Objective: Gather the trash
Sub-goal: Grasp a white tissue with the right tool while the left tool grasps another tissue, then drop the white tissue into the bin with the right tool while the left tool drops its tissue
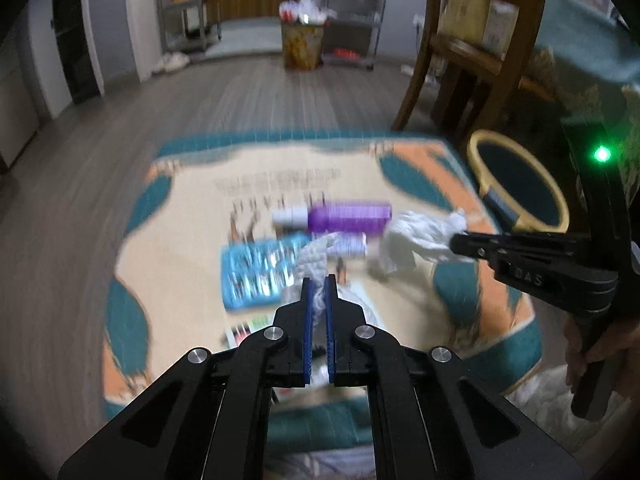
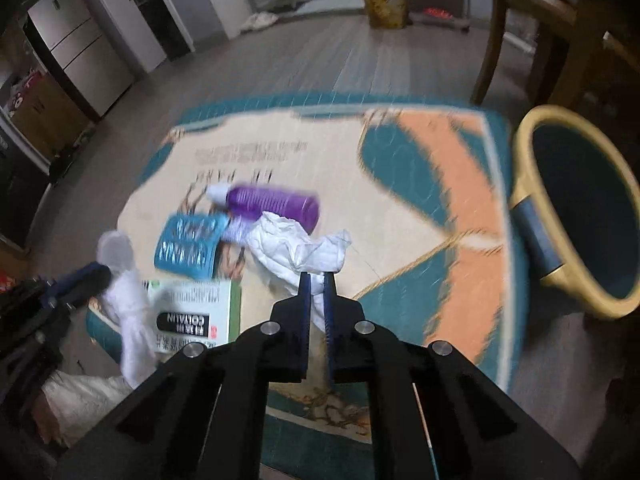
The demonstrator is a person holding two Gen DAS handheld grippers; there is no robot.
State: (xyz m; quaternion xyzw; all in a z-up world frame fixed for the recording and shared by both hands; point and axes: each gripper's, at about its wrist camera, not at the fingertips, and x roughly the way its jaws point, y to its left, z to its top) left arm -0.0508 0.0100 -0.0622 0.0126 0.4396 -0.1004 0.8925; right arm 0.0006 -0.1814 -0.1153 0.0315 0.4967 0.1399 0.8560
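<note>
Both grippers clamped on crumpled tissues above the rug, bin at its right edge.
Left gripper (image 1: 319, 284) pinches a tissue (image 1: 316, 254); right gripper (image 2: 318, 280) pinches another (image 2: 296, 250); thin grips may slip before the bin (image 2: 576, 216); trailing paper may snag the bottle (image 2: 272, 202).

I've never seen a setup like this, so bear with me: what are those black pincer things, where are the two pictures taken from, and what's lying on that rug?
Those are two hand-held grippers, each carrying its own camera looking along its fingers. One picture comes from the left gripper, the other from the right gripper. Each is shut on a piece of crumpled white tissue. On the patterned rug lie a purple bottle, a blue packet and a medicine box. A yellow-rimmed bin stands beside the rug.
</note>
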